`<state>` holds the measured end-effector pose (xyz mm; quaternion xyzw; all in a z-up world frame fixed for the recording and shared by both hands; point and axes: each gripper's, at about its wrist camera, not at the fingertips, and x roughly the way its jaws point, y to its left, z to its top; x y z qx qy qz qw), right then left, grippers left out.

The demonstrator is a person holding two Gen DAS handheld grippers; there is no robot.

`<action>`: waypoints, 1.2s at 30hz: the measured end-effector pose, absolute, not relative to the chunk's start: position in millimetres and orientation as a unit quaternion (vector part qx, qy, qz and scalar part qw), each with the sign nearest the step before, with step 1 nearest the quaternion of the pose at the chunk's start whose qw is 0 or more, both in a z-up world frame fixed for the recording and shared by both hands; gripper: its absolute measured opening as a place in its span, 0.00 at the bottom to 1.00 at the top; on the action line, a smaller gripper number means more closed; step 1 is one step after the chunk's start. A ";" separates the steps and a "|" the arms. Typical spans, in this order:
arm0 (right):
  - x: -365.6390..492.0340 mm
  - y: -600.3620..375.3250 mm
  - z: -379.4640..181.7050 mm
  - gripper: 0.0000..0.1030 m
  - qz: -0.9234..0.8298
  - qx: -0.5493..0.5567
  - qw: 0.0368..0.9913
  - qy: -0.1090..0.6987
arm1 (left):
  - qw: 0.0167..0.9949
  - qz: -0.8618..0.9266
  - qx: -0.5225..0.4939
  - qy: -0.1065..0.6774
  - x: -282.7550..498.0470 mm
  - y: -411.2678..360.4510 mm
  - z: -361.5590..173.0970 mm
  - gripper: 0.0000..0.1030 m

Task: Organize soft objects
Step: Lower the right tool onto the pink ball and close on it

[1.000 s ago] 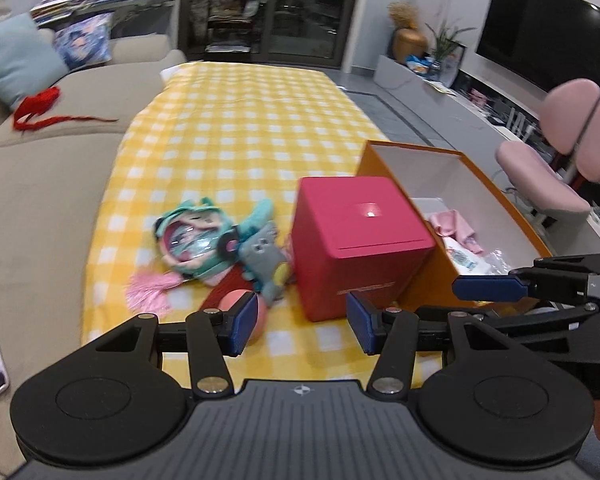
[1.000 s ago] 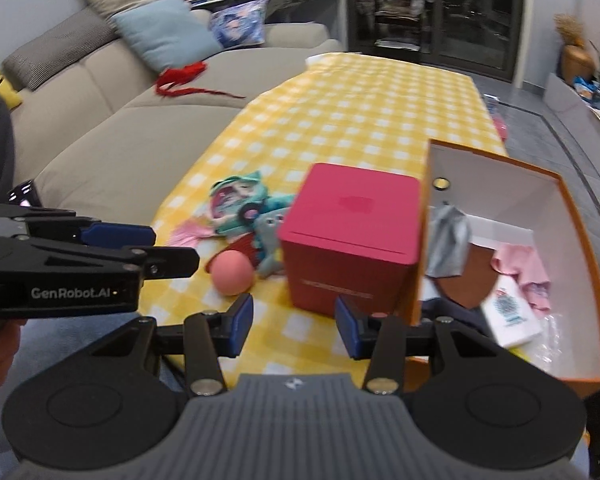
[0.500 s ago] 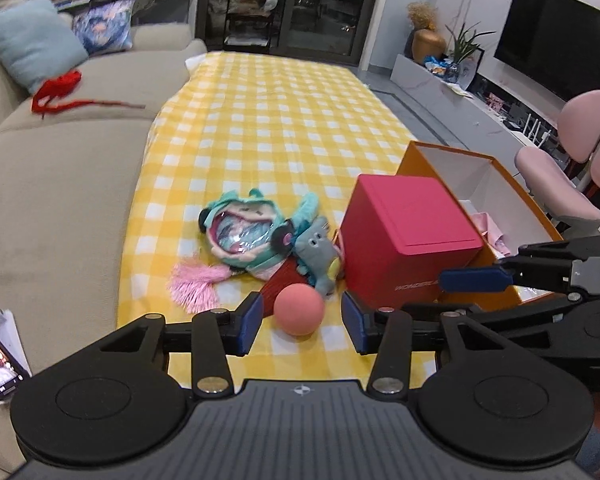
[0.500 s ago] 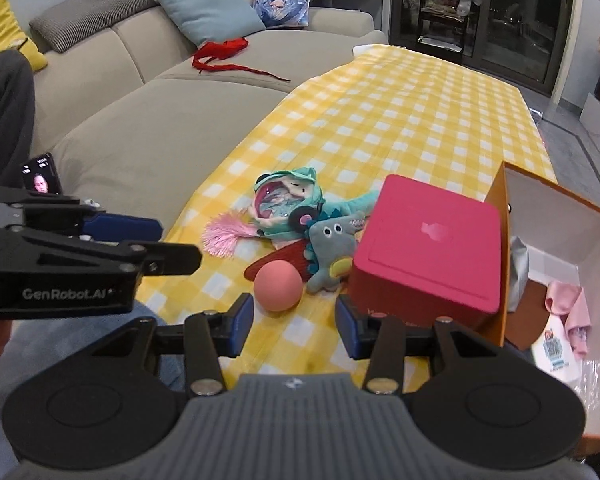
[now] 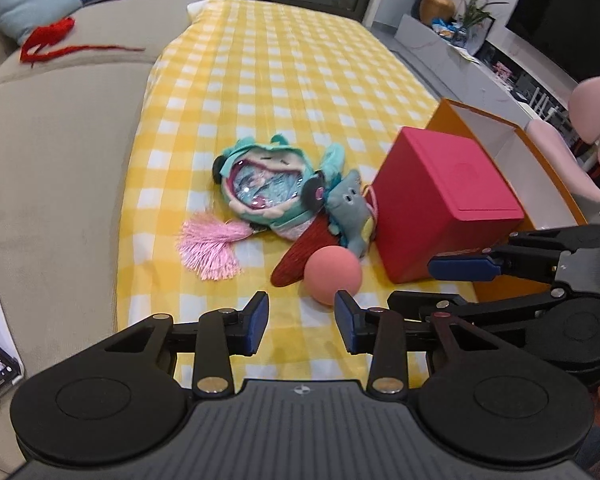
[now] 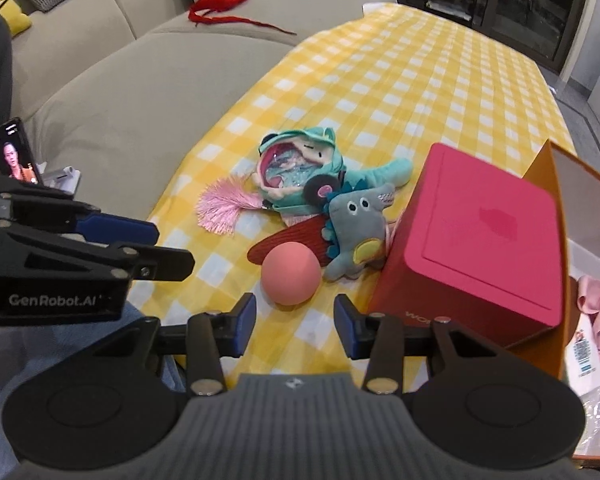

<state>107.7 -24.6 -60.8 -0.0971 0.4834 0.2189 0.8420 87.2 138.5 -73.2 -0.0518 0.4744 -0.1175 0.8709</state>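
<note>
Yellow checked cloth covers our bench [image 5: 292,80]; from the left wrist, our left gripper [image 5: 302,322], jaws apart and just narrowing on nothing, hovers near the pink ball [image 5: 333,276] beside the red box [image 5: 440,204]. From the right wrist, our right gripper [image 6: 295,326], jaws parted and empty, faces that ball [image 6: 291,273], with the grey plush [image 6: 354,226] touching the teal plush [image 6: 300,172].

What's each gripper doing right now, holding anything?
Left gripper: open, empty, jaws have just been closing; pink ball just ahead.
Right gripper: open, empty.
</note>
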 end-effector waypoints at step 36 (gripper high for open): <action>146.2 44.3 -124.8 0.44 0.211 -0.271 0.829 0.442 | 0.850 -0.079 -0.088 0.513 122.9 168.7 -105.5 0.44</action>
